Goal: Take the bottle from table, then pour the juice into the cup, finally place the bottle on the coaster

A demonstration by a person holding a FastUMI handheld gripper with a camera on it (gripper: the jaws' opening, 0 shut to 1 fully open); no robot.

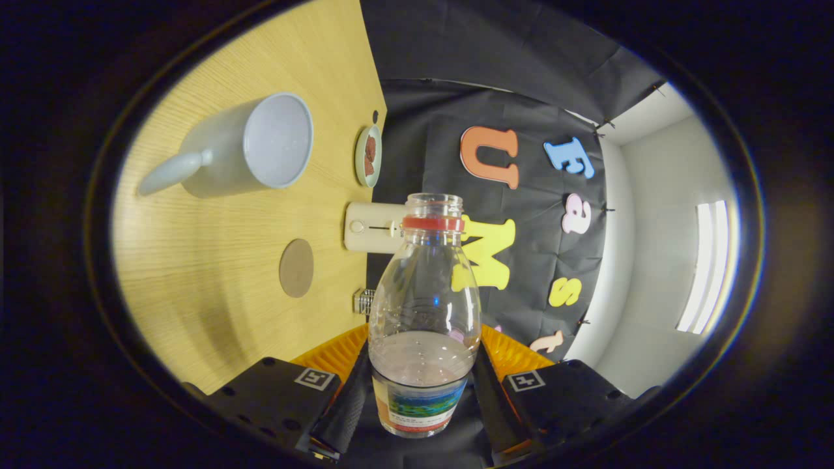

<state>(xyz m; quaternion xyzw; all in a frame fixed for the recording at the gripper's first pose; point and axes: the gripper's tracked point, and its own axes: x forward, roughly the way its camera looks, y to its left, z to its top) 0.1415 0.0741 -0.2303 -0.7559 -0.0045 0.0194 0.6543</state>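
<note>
Already the bottle (423,326) is held off the table (215,273), gripped low on its body between the two fingers of the tongs (422,397), which are closed against its sides just above the label; so the first step can be judged done. The whole view is rolled over, the table standing on edge beside the bottle, which suggests a tilt toward the pour. The cap is off, the red ring sits at the neck, and a little liquid is seen low in the bottle, its surface lying across the body just above the label. Whether juice has been poured cannot be told; the cup's inside looks pale and no stream is seen. Beyond the fingers, the round coaster (296,268) lies bare on the table, so the last step is left. A small metal clip (363,301) and a cream box (371,227) are seen near the table's edge. Farther off stands the cup (254,146), its handle turned toward the camera, well apart from the bottle's mouth. Farthest, a small dish (369,156) rests. Nothing is seen standing between bottle and cup.
</note>
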